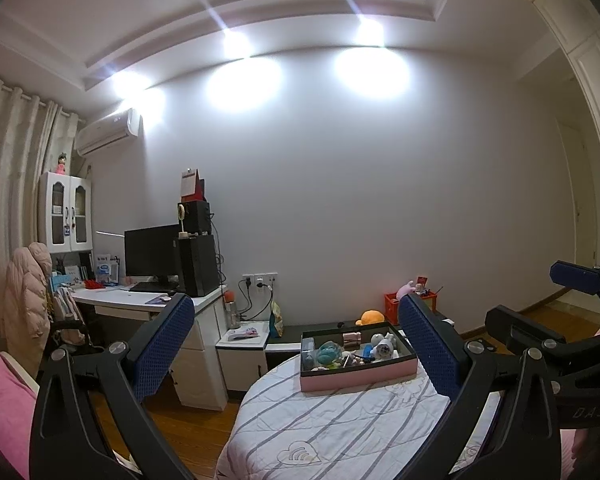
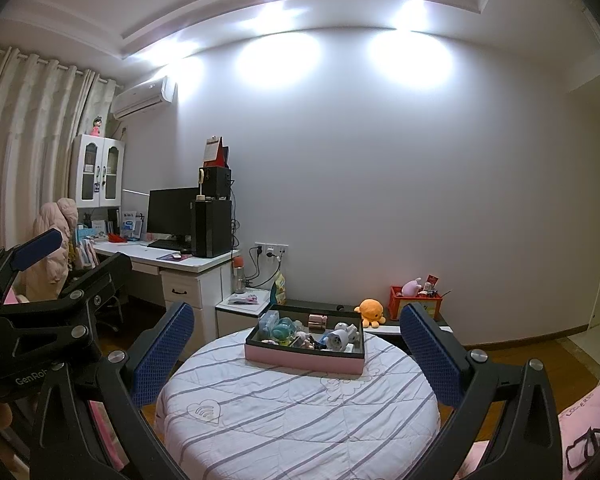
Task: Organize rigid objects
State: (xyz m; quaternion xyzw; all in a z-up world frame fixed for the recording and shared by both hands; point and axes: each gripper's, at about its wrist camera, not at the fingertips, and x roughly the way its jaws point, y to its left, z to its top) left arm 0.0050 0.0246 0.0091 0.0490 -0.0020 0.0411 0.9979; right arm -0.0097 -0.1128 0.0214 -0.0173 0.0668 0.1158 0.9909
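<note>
**Two empty grippers held back from a box of small things on a round bed**

On the left of the room, a white desk (image 2: 188, 258) carries a dark monitor (image 2: 172, 212). In the middle, a round bed (image 2: 296, 412) with a striped quilt bears a pink box (image 2: 304, 354) near its far edge. To the right, an orange soft toy (image 2: 370, 310) sits on a low shelf by the wall.

The box already holds all the small things in view – a teal round one (image 2: 283, 330), a white figure (image 2: 338, 338) and others too small to name. They lie jumbled rather than in rows, and none shows on the quilt. This fits gathering done or sorting within the box yet to come.

The left gripper (image 1: 296, 344) has its jaws spread wide, holding nothing – the box shows between them, well beyond the tips. The right gripper (image 2: 296, 350) is likewise spread and empty, the box centred ahead of it.
</note>
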